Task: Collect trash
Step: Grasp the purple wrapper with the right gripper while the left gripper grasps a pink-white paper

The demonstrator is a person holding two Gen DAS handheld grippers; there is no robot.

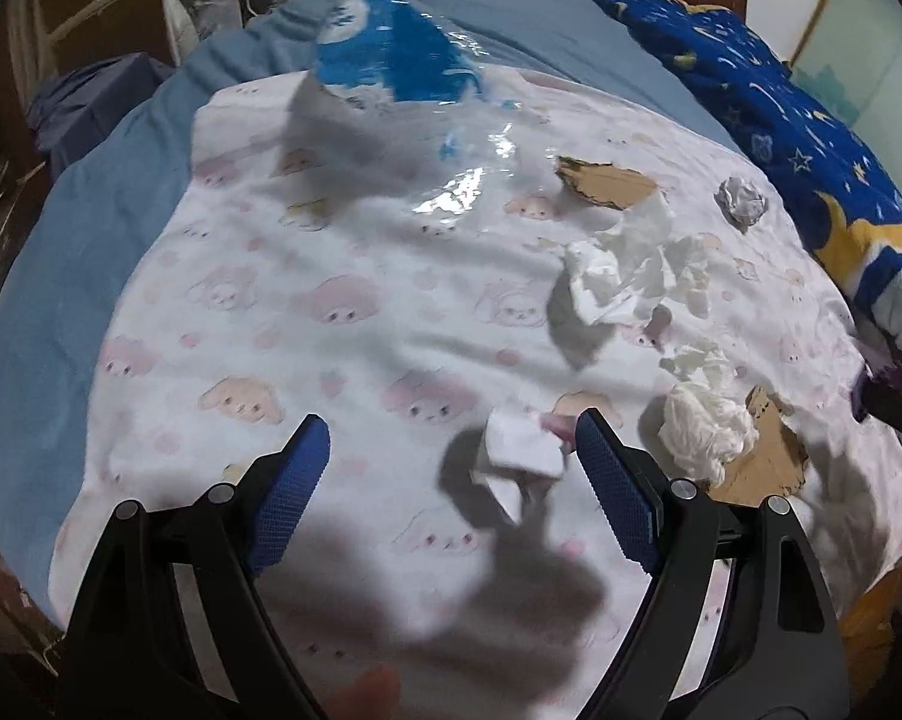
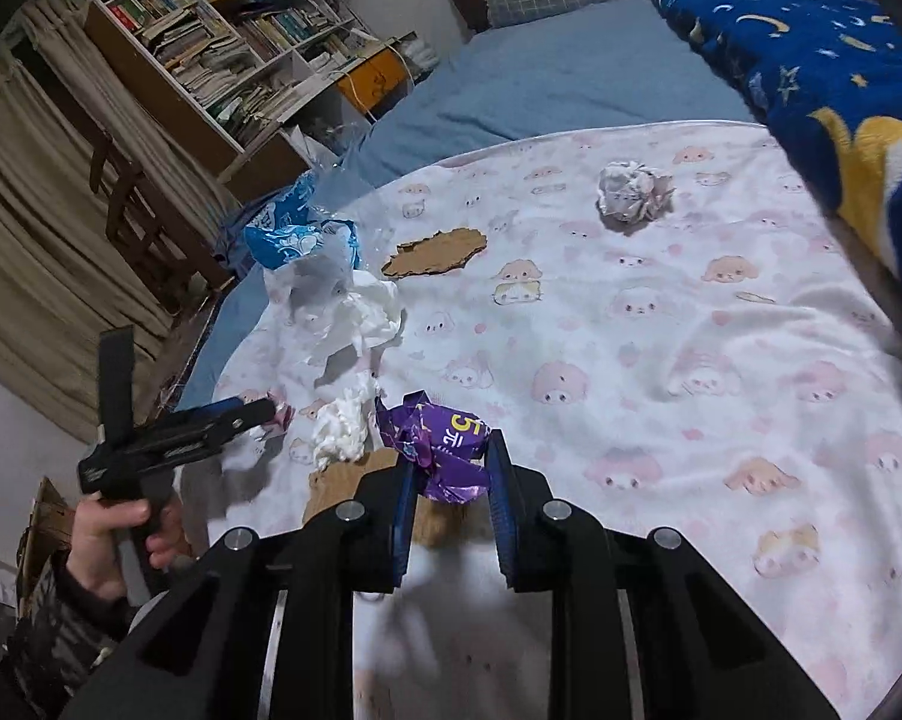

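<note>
- The right gripper (image 2: 451,468) pinches a crumpled purple wrapper (image 2: 441,450) between its blue pads.
- The left gripper (image 2: 264,411) is on the left side, held by a hand (image 2: 123,534), over the bed's edge.
- A pink and white blanket (image 2: 661,360) covers the bed.
- On the blanket lie white tissues (image 2: 342,420), a torn cardboard piece (image 2: 435,252), a paper ball (image 2: 631,189) and a blue plastic bag (image 2: 294,234).

Crammed bookshelf (image 2: 222,54) against wall, beige curtain (image 2: 36,228) beside it, bed (image 2: 547,84) under blue sheet.
</note>
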